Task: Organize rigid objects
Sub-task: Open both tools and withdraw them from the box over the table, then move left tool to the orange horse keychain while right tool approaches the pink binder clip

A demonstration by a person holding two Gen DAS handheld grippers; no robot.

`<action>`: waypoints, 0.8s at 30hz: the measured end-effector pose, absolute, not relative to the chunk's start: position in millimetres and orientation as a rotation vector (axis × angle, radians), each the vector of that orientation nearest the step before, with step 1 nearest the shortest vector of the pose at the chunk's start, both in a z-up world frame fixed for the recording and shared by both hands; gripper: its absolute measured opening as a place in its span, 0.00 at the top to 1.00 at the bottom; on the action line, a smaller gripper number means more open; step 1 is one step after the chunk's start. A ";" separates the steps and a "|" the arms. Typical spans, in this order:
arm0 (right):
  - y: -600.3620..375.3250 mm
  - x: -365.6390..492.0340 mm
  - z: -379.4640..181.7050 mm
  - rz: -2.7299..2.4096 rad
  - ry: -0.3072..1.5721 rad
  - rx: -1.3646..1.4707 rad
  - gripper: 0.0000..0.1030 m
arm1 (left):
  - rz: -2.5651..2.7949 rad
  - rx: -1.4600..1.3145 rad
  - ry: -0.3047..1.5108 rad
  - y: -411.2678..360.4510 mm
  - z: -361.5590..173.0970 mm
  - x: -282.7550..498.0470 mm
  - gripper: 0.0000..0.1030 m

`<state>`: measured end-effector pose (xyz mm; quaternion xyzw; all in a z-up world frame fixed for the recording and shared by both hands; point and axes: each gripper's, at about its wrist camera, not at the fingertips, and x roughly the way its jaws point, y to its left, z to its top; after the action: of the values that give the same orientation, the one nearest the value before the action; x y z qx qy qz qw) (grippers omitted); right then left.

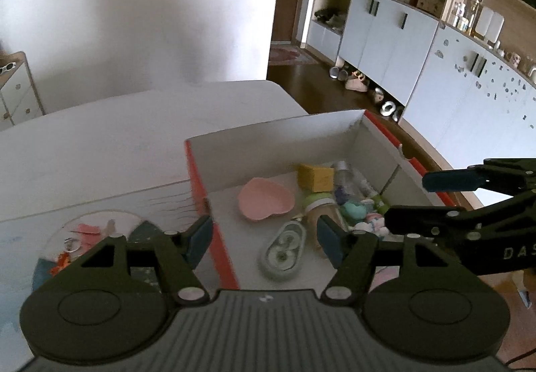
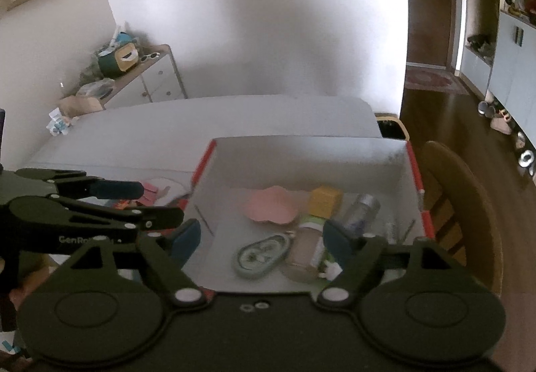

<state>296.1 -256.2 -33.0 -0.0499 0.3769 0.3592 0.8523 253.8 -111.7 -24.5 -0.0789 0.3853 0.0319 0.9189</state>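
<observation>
- While both grippers hang above the box (image 1: 278,132), nothing is carried: left gripper (image 1: 264,239) has its jaws spread with nothing between them, right gripper (image 2: 261,243) likewise spread and empty.
- Box sits on the desk (image 1: 100,144), toward its far right corner; orange outer walls, white inside.
- Already in the box: pink heart dish (image 1: 266,202) mid-floor, yellow block (image 1: 316,176) by the far wall, clear bottle (image 2: 363,211) next to the block, oval case (image 1: 284,251) near the front wall, jar with green lid (image 2: 306,251) lying on its side just beside the case. Small pastel bits piled at the right wall, too blurred to name.
- Leftovers: clear round plate (image 1: 97,231) on the desk just left of the box, holding pink and orange scraps; can't tell what they are.
- My read: box drop is done, next pick is from that plate.
- Doing it well: use the left gripper, it's nearer. Keep the jaws wide until they straddle one piece, come down steep, close on the piece only, not the plate rim.
- Risk: plate looks light and may slide or tip if nudged; lift clear of the box's left wall before crossing over it.
</observation>
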 end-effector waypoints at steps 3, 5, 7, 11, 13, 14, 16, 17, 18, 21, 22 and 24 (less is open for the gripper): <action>-243.7 288.4 -31.1 0.757 0.788 -0.104 0.17 | 0.080 -0.168 0.787 -95.9 -24.1 243.8 0.34; -234.6 283.1 -30.7 0.759 0.786 -0.103 0.14 | 0.089 -0.174 0.786 -85.7 -24.1 237.8 0.34; -224.3 277.6 -30.2 0.768 0.787 -0.099 0.13 | 0.098 -0.180 0.782 -73.7 -23.9 230.4 0.34; -203.3 265.9 -29.3 0.780 0.789 -0.104 0.13 | 0.116 -0.172 0.763 -52.2 -23.2 215.6 0.26; -191.4 260.3 -29.3 0.784 0.790 -0.107 0.13 | 0.124 -0.174 0.749 -40.2 -23.2 207.4 0.22; -187.0 257.5 -29.4 0.787 0.790 -0.107 0.11 | 0.128 -0.175 0.745 -34.4 -23.4 203.6 0.22; -175.1 252.3 -29.5 0.794 0.791 -0.105 0.08 | 0.132 -0.175 0.748 -22.0 -25.1 198.6 0.22; -169.2 250.1 -29.7 0.796 0.790 -0.105 0.06 | 0.136 -0.178 0.749 -16.3 -26.3 196.0 0.21; -163.7 247.7 -29.8 0.797 0.789 -0.106 0.04 | 0.141 -0.181 0.750 -9.5 -27.7 193.1 0.21; -144.7 239.6 -30.6 0.794 0.782 -0.110 0.01 | 0.158 -0.192 0.749 9.1 -31.9 183.7 0.21; -138.3 238.1 -31.7 0.794 0.783 -0.109 0.01 | 0.165 -0.196 0.747 15.6 -33.5 180.9 0.21; -126.7 235.6 -33.7 0.796 0.788 -0.108 0.01 | 0.182 -0.204 0.748 30.3 -37.8 174.6 0.21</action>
<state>235.6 -126.8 -33.7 -0.0510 0.3737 0.3771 0.8459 174.6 30.3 -37.8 -0.0992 0.3640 0.0887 0.9218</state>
